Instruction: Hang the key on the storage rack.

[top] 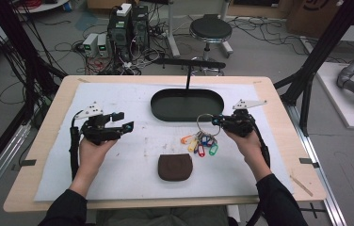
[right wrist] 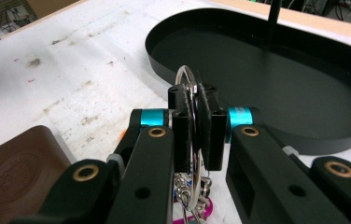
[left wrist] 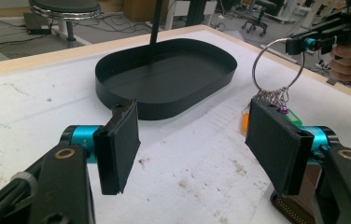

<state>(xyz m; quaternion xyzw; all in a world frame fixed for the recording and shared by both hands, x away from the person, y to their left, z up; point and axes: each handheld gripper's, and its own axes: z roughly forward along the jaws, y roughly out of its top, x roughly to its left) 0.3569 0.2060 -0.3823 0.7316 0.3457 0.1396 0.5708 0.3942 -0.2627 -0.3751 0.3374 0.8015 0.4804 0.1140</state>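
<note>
Clamping key ring, right gripper jaws tight; left gripper jaws wide, empty.

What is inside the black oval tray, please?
The black oval tray holds nothing loose: its dark floor is bare in all three views. One thin black upright rod rises at its far side; whether the rod stands inside or just behind the tray cannot be told.
</note>
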